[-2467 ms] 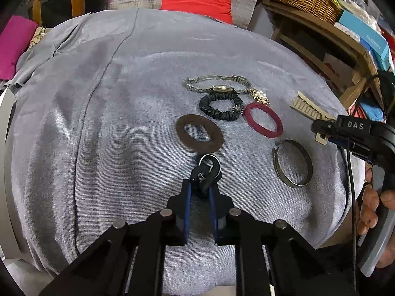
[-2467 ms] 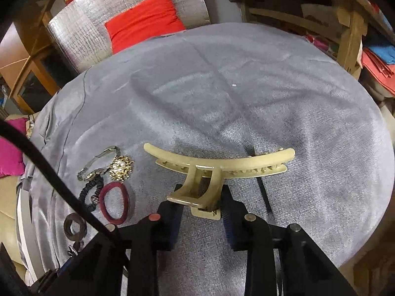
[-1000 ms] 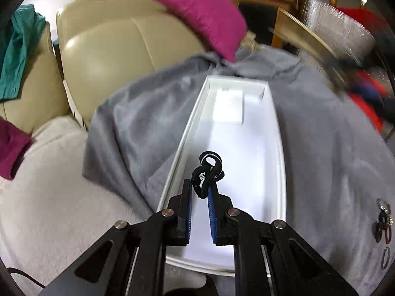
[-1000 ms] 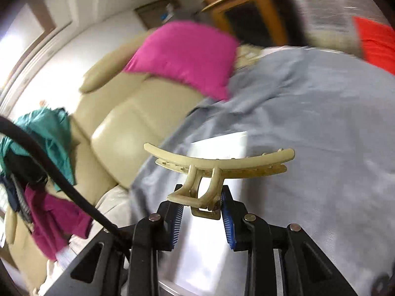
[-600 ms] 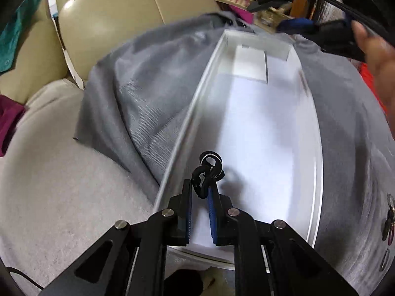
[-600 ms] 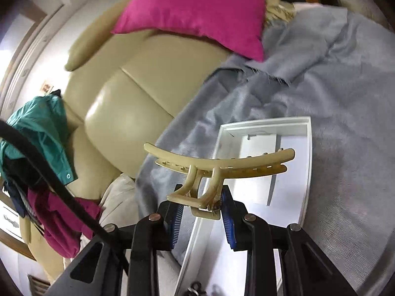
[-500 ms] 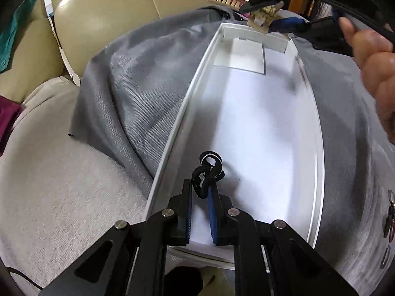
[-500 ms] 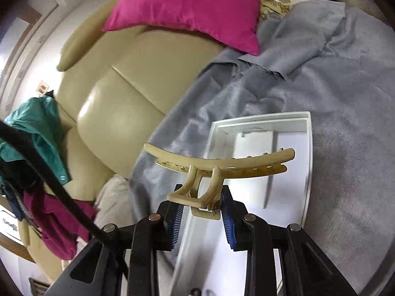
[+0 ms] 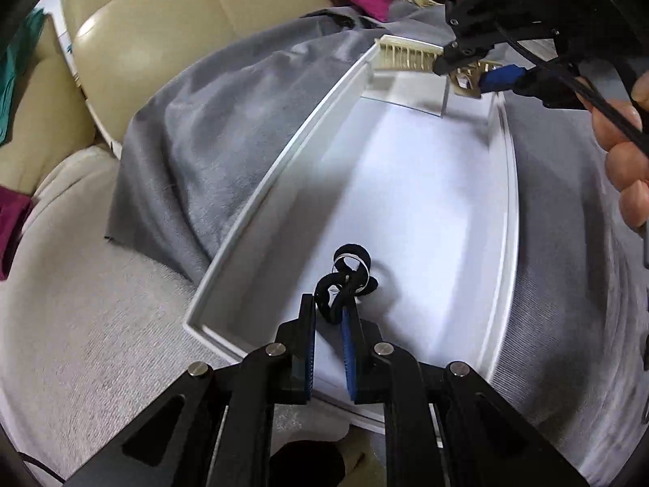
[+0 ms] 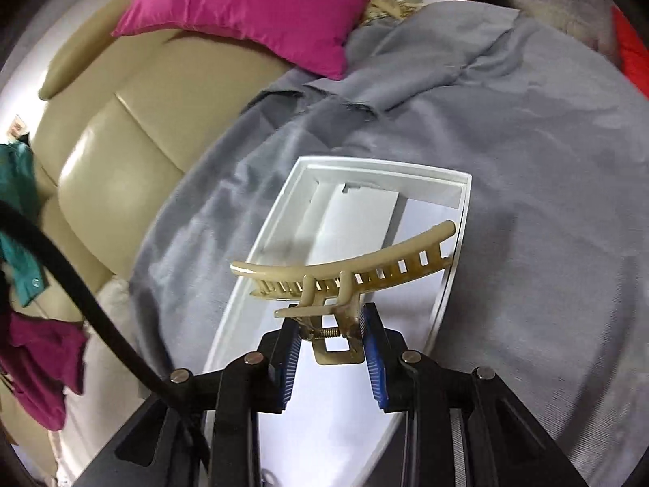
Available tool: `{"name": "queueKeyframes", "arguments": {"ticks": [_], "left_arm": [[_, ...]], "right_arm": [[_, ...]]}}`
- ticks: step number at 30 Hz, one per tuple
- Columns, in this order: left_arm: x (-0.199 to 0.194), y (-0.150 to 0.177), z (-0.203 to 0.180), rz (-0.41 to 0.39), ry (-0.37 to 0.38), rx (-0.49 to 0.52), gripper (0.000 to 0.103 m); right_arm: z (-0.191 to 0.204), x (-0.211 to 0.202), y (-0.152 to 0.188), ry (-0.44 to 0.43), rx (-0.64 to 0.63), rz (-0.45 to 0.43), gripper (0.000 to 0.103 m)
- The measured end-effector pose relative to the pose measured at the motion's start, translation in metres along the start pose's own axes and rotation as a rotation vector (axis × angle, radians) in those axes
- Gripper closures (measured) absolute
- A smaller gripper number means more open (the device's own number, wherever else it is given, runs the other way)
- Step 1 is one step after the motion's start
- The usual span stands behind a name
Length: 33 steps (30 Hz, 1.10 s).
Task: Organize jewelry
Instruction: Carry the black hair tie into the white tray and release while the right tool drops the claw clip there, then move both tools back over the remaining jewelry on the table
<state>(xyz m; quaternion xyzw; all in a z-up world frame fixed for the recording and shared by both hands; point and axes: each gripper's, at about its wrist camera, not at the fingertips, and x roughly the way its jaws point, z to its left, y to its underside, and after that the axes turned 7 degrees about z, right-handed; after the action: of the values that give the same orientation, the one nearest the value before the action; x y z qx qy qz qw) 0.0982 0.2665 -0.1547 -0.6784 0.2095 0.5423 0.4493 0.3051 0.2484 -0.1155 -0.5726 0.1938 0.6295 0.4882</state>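
A long white tray (image 9: pixel 251 211) lies on the grey cloth. My left gripper (image 9: pixel 329 304) is shut on a black knotted hair tie with a metal ring (image 9: pixel 344 280), held just above the tray's near end. In the right wrist view my right gripper (image 10: pixel 330 326) is shut on the handles of a beige claw hair clip (image 10: pixel 344 268), which hangs over the far half of the tray (image 10: pixel 454 259). From the left wrist view the same clip (image 9: pixel 405 54) and right gripper (image 9: pixel 478 77) show over the tray's far end, with a hand (image 9: pixel 624 154) behind.
A grey cloth (image 10: pixel 527 142) covers the table. A beige leather sofa (image 10: pixel 134 93) with a magenta cushion (image 10: pixel 259 8) stands beyond the tray. A small white raised insert (image 10: pixel 357 219) sits at the tray's far end. Teal and magenta clothes (image 10: pixel 24 243) hang at the left.
Both grippers have swung from the jewelry on the table over to the white tray and sunk toward it. The clip now hangs over the tray's far end, the hair tie over its near end.
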Motion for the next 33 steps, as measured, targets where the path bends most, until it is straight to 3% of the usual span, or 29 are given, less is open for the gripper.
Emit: {"name": "queueKeyframes", "arguments": {"ticks": [4,10,18,21,24,33], "left_arm": [[-0.003,0.006,-0.015,0.005,0.032,0.058,0.091],[-0.009,0.012,-0.033,0.003,0.088,0.109,0.096],[-0.011,0.019,-0.045,-0.011,0.107,0.162,0.096],[-0.006,0.017,-0.039,0.008,0.138,0.147,0.096],[-0.006,0.016,-0.036,0.010,0.151,0.138,0.093],[-0.005,0.012,-0.028,-0.013,0.106,0.091,0.072]], "right_arm": [[-0.024,-0.013,0.010,0.105,0.067,0.000,0.072],[-0.079,-0.024,0.025,0.167,0.193,0.011,0.072],[-0.072,-0.012,0.017,0.252,0.155,0.052,0.068],[-0.076,-0.013,0.016,0.188,0.162,0.072,0.049],[-0.073,-0.036,0.020,0.168,0.142,0.017,0.037],[-0.088,-0.145,0.077,0.083,0.137,-0.176,0.037]]}}
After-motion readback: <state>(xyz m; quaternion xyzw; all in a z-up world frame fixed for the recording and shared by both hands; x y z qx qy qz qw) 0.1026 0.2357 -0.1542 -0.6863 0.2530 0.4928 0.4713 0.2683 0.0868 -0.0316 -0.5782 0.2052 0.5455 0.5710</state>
